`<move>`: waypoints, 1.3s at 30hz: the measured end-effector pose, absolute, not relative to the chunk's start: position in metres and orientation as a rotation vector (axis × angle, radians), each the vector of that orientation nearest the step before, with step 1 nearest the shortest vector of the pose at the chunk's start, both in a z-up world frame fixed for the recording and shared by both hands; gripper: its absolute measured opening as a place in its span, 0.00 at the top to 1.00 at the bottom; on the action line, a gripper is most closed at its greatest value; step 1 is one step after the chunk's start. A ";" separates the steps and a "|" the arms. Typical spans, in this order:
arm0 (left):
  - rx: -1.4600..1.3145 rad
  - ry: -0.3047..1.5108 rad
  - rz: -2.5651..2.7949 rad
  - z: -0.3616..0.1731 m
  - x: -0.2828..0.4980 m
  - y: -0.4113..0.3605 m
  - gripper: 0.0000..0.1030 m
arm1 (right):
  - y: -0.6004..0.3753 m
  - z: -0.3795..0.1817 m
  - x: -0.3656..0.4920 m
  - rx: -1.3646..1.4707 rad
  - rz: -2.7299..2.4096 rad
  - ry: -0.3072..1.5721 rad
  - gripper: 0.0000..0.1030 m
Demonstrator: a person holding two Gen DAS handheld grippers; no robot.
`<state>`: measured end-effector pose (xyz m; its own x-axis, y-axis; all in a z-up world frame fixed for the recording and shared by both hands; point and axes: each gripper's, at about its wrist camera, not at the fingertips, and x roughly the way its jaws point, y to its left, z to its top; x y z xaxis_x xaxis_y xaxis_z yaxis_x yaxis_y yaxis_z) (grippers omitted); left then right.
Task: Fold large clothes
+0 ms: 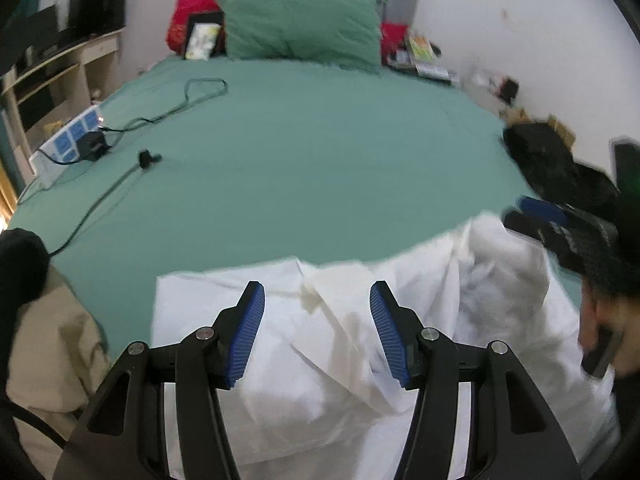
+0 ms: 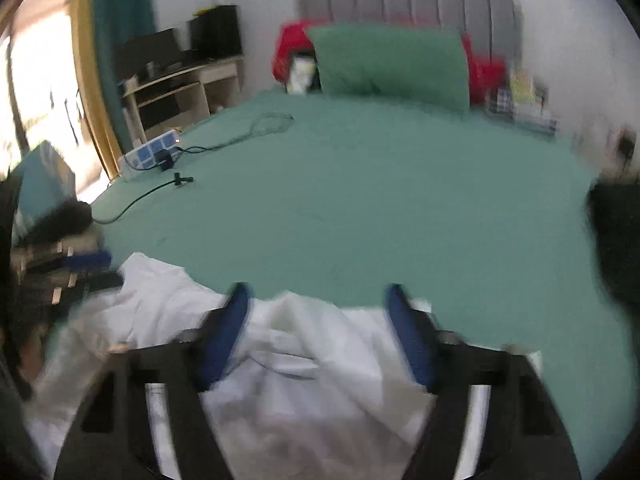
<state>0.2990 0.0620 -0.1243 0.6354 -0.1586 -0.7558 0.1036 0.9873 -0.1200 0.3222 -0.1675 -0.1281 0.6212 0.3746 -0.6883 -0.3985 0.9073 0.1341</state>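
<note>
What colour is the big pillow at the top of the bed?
Green, like the sheet. The pillow shows best in the left wrist view.

White garment point(image 1: 344, 344): matt creased cloth. Bedsheet point(image 1: 304, 152): matt green fabric. Gripper pads point(image 1: 250, 336): ribbed blue rubber.

Bed point(image 1: 320, 152) w/ green sheet. White garment point(image 1: 304, 360) crumpled on near edge, under both tongs. Green pillow point(image 1: 300, 24) far ahead at headboard. Power strip point(image 1: 68, 140) + black cable point(image 1: 168, 108) ahead-left.
</note>
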 end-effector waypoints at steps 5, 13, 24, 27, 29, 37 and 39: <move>-0.049 0.984 -0.141 -0.153 0.302 0.056 0.43 | -0.171 -0.180 0.317 -0.022 0.496 0.979 0.87; -0.005 0.968 -0.079 -0.154 0.276 0.063 0.43 | -0.159 -0.177 0.267 -0.160 0.502 0.928 0.87; -0.093 0.798 0.122 -0.088 0.168 0.107 0.43 | -0.234 -0.120 0.177 -0.163 0.358 0.831 0.35; -0.126 0.806 0.163 -0.084 0.141 0.120 0.43 | -0.264 -0.118 0.156 -0.129 0.297 0.849 0.35; -0.158 0.823 0.193 -0.087 0.119 0.130 0.43 | -0.287 -0.119 0.142 -0.115 0.241 0.860 0.35; -0.220 0.932 0.235 -0.127 0.075 0.139 0.41 | -0.384 -0.130 0.091 0.029 0.005 0.898 0.35; -0.165 0.967 0.254 -0.142 0.075 0.133 0.40 | -0.400 -0.138 0.082 0.055 -0.047 0.923 0.35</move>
<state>0.0746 0.1326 -0.1420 0.5416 0.1394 -0.8290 -0.2858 0.9580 -0.0257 0.0820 -0.4002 -0.1380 0.6022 -0.0171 -0.7982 0.0644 0.9976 0.0272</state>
